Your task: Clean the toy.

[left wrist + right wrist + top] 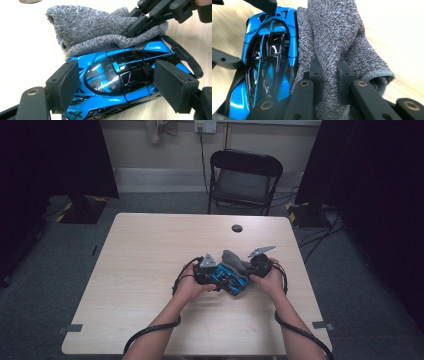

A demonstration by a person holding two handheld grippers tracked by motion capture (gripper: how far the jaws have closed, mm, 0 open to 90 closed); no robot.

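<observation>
Grey carpeted room, dark curtains at both sides, a black folding chair behind a pale wood table with a round dark grommet near its far edge. Both forearms enter from the bottom edge and converge at the table's middle, hands close together. The left gripper straddles a glossy blue-and-black toy car, one pad at each end of it, clamped on it as far as the views show (contact at the pads is hard to confirm). The car's long axis runs across between those jaws; in the high view it lies diagonally, near end toward the person. The right gripper is pinched tight on a grey knitted cloth, which lies against the car's side.
</observation>
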